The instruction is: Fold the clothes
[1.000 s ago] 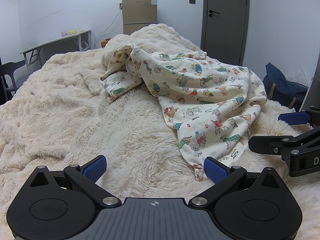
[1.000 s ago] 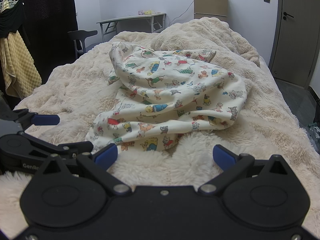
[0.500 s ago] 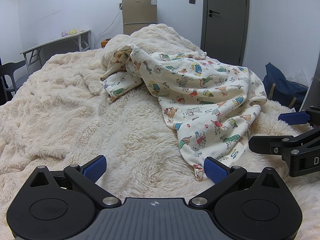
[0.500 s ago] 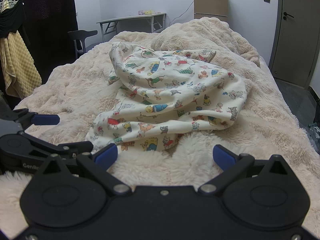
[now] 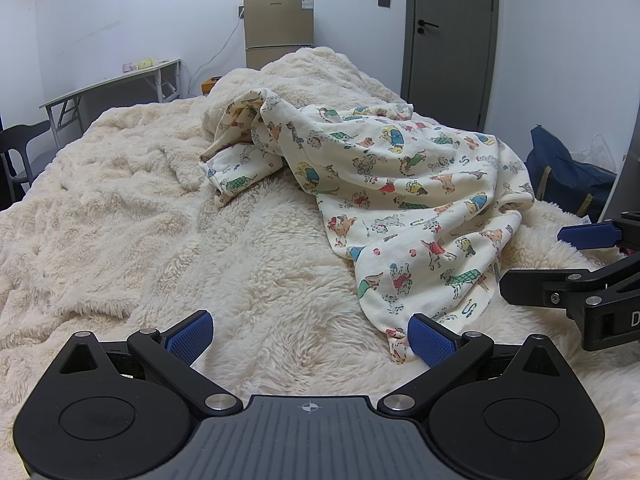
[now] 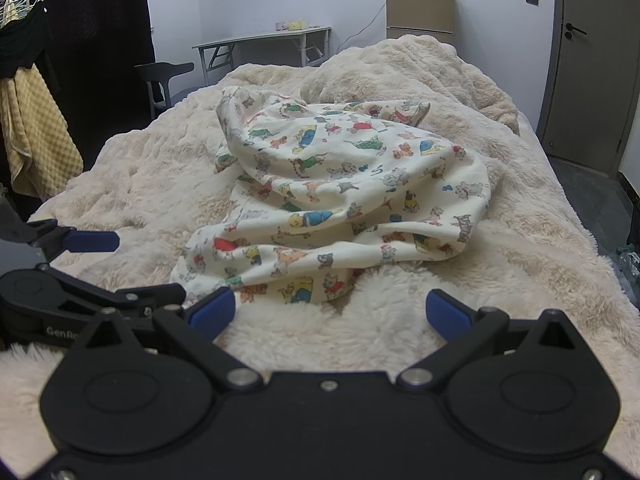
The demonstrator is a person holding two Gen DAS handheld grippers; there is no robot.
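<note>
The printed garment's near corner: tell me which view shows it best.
Left wrist view: the printed garment's near corner ends at the left tool's right finger. In the right wrist view that corner lies partly behind the tools.

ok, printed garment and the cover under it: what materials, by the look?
Printed garment: looks like thin matte cotton-type fabric, knit or woven unclear; it drapes in soft folds with no sheen. Blanket under it: cream long-pile plush, probably synthetic fleece or faux fur; shaggy tufts clump and part across the surface.
</note>
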